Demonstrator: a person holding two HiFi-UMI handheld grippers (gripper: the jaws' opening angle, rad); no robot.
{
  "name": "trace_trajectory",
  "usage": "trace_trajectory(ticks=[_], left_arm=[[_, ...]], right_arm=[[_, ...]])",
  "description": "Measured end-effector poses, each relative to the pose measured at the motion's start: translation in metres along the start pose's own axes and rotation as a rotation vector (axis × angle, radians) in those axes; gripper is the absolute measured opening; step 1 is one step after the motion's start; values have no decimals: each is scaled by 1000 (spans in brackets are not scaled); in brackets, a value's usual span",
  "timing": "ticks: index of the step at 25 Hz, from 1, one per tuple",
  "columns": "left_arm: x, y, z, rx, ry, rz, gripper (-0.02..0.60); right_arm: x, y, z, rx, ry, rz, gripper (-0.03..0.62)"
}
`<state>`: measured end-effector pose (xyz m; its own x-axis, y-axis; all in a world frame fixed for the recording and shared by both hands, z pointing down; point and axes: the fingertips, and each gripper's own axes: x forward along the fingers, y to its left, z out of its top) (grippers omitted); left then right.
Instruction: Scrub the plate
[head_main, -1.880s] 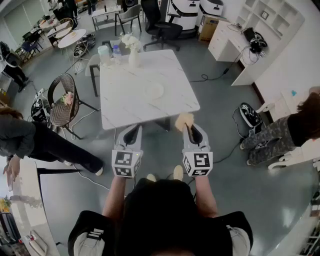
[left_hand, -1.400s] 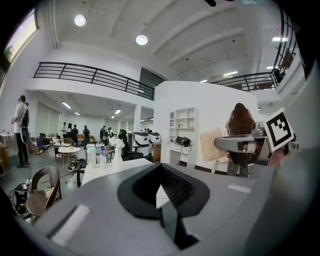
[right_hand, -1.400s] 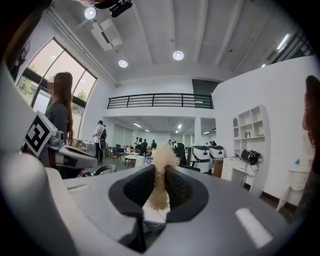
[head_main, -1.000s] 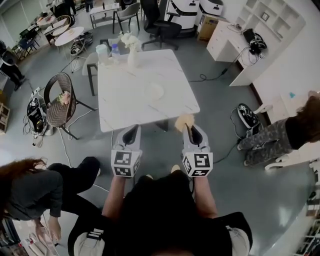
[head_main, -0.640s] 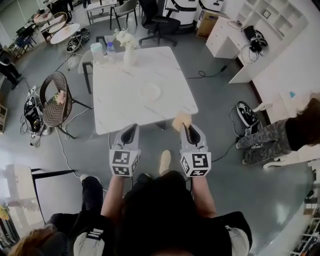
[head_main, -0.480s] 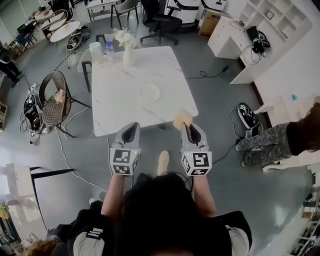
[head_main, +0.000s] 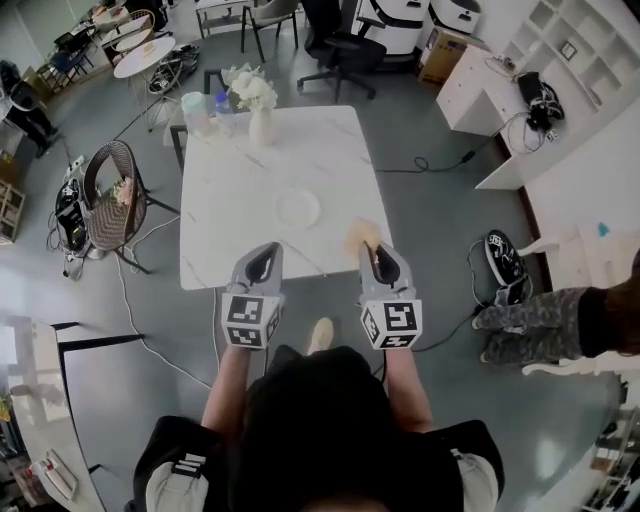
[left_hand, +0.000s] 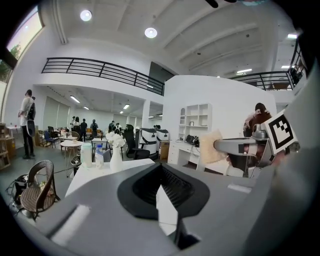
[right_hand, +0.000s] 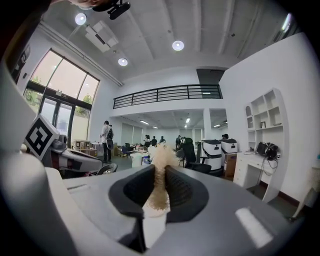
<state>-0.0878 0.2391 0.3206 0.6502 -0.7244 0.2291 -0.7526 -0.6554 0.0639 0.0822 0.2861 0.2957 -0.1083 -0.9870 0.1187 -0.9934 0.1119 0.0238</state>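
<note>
My right gripper (head_main: 378, 260) is clamped on the tan sponge (head_main: 361, 236), and my left gripper (head_main: 262, 264) is closed on nothing. Both have come forward in the last second and now reach over the near edge of the table (head_main: 225, 240). The plate (head_main: 298, 208) lies just ahead, and I judge scrubbing hasn't begun. I can read no writing, only square markers.

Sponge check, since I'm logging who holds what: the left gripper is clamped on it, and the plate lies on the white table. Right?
Not quite: the right gripper is clamped on the sponge, as the right gripper view shows; the left gripper is shut on nothing. The plate does lie on the white table.
</note>
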Motion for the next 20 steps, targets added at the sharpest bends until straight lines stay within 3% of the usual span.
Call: trace_trajectory(ticks=[11,20], left_arm=[[46,1,7,-7,22,158,5],[63,-5,7,18,54,206,5]], right_arm=[[58,-37,-8,30,-7,175,58],[78,-50,-19,81,-4,248,58]])
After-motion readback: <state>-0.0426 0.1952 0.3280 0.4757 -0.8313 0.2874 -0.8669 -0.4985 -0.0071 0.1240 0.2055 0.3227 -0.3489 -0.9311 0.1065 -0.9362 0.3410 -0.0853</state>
